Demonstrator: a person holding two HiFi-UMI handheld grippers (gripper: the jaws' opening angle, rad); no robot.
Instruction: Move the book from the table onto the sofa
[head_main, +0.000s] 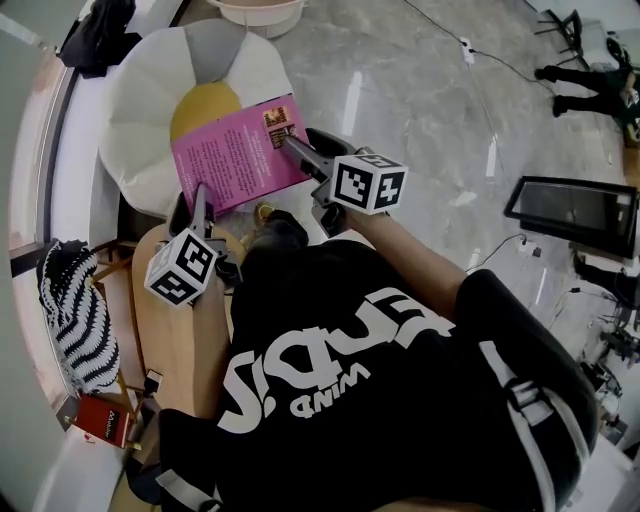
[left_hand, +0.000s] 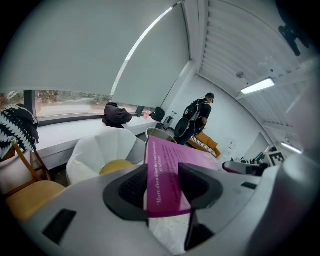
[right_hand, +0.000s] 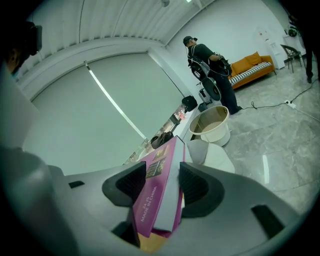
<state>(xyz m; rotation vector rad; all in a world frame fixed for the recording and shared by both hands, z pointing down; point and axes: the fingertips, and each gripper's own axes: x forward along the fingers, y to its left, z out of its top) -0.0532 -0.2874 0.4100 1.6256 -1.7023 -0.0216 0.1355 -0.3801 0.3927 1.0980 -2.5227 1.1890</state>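
Both tools clamped a pink book and held it in the air, clear of the wooden surface at the person's left. The left tool had its jaws closed on the book's near left corner, the cover pinched flat between the dark pads. The right tool gripped the book's right edge beside a small printed picture, its jaws pressed on either side of the page block. The book lay tilted, with its far edge higher than the near one. In the head view it overlapped the near side of the white, petal-shaped sofa and part of the yellow seat. No view showed whether it touched the sofa. A black-and-white striped cloth hung past the surface's left edge, with a red box below it. In the gripper views a person stood far off beside an orange couch.
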